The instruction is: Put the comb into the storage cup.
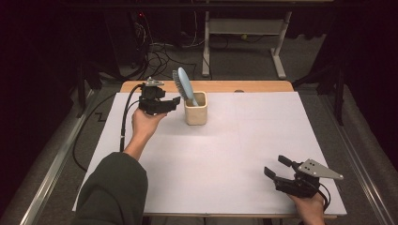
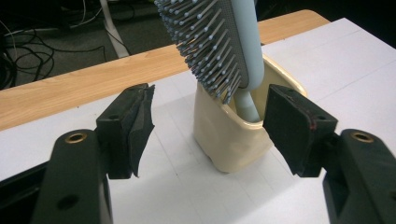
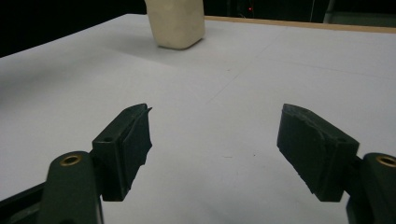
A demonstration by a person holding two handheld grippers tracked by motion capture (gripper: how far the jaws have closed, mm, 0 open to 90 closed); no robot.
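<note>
**On the bench: hairbrush parked in cup, left jaws open beside it**

At far left of the high view a green sleeve (image 1: 112,190) and forearm run up to the left gripper (image 1: 174,102), held off the white sheet (image 1: 211,159) and aimed rightward at the cream cup (image 1: 195,108). Its jaws stand partly open, nothing between the pads — in the left gripper view they frame the cup (image 2: 231,135) without touching it, the right jaw just in front of the rim. Looks like a hover at cup height, either lining up on the brush or just clear of it; can't tell which.

Next right: the hairbrush (image 1: 183,84), pale blue, handle down inside the cup, head leaning up and left over the rim with bristles (image 2: 205,46) facing the left gripper. The cup's wall is what props it — handle wedged in, head resting against the rim edge. Cup sits upright near the far edge of the sheet, close to the bare wooden strip (image 1: 253,86) of the bench.

Middle of the sheet carries nothing.

Far right, near the front edge: right gripper (image 1: 276,167) held low in the right hand (image 1: 310,206), well apart from the cup, jaws wide and empty, pointing up-left toward it. In the right gripper view the cup (image 3: 176,23) sits far off beyond the pads — reads as parked, out of the way.
</note>
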